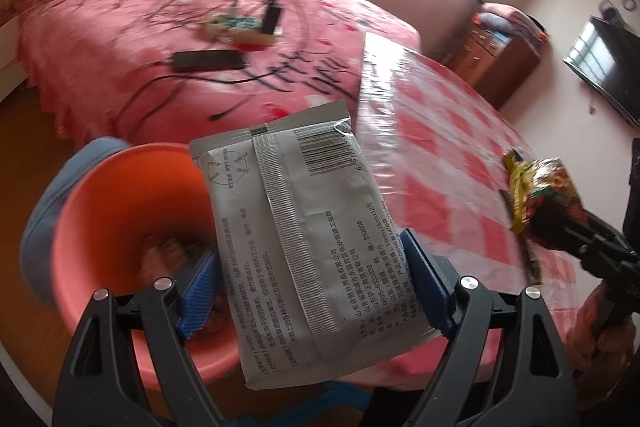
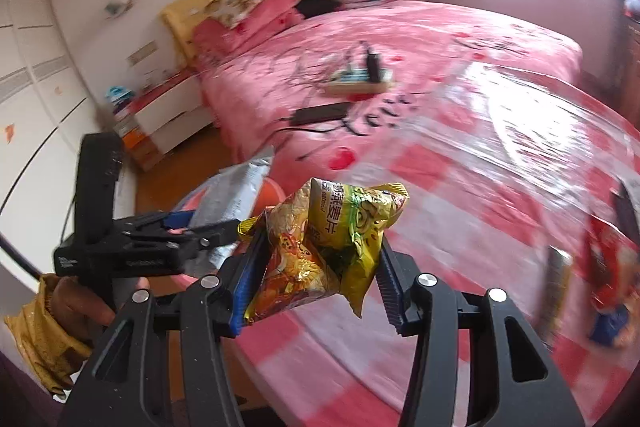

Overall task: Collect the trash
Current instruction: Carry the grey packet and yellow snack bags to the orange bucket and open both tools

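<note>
My left gripper (image 1: 308, 291) is shut on a white and grey printed packet (image 1: 296, 227), held upright over the right side of an orange bin (image 1: 120, 227). The packet also shows in the right wrist view (image 2: 236, 195). My right gripper (image 2: 316, 267) is shut on a crumpled yellow snack wrapper (image 2: 336, 247), held above the edge of the round table (image 2: 500, 167). In the left wrist view the wrapper (image 1: 540, 195) and the right gripper (image 1: 592, 239) are at the right, over the table (image 1: 440, 147).
The table has a red and white check cloth under clear plastic. More packets (image 2: 604, 267) lie at its right side. A pink bed (image 1: 160, 39) with cables, a black box (image 1: 208, 61) and a book stands behind. A blue stool (image 1: 44, 211) is under the bin.
</note>
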`<state>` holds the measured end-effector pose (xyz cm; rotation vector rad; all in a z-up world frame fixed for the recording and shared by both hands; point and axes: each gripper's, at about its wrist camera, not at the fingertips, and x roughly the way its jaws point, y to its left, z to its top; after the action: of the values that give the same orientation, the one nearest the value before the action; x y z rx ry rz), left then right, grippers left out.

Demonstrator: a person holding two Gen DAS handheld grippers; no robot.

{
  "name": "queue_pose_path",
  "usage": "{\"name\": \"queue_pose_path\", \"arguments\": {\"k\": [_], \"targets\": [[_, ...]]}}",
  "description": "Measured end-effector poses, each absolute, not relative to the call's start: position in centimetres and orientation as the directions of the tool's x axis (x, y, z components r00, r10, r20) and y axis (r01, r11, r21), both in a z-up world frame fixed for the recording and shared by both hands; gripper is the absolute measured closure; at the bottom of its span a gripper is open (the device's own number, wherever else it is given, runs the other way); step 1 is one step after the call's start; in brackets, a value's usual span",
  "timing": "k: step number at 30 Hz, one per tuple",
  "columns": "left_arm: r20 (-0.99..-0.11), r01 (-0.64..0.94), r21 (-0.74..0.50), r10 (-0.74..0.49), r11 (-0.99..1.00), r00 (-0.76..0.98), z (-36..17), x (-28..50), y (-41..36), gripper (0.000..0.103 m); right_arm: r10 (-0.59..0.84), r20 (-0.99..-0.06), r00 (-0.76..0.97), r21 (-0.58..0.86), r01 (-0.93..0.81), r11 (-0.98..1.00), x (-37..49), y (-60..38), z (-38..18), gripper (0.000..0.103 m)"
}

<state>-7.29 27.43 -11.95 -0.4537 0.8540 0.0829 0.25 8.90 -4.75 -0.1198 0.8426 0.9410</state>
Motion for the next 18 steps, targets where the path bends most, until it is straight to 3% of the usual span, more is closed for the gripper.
{"name": "queue_pose_path", "arguments": {"k": [18], "targets": [[-0.808, -0.491, -0.292, 0.063, 0.821, 0.586, -15.5, -12.2, 35.9, 0.019, 0.668, -0.735, 0.121, 0.222, -0.887, 0.404, -1.2, 23.0, -7.7, 0.050]]}}
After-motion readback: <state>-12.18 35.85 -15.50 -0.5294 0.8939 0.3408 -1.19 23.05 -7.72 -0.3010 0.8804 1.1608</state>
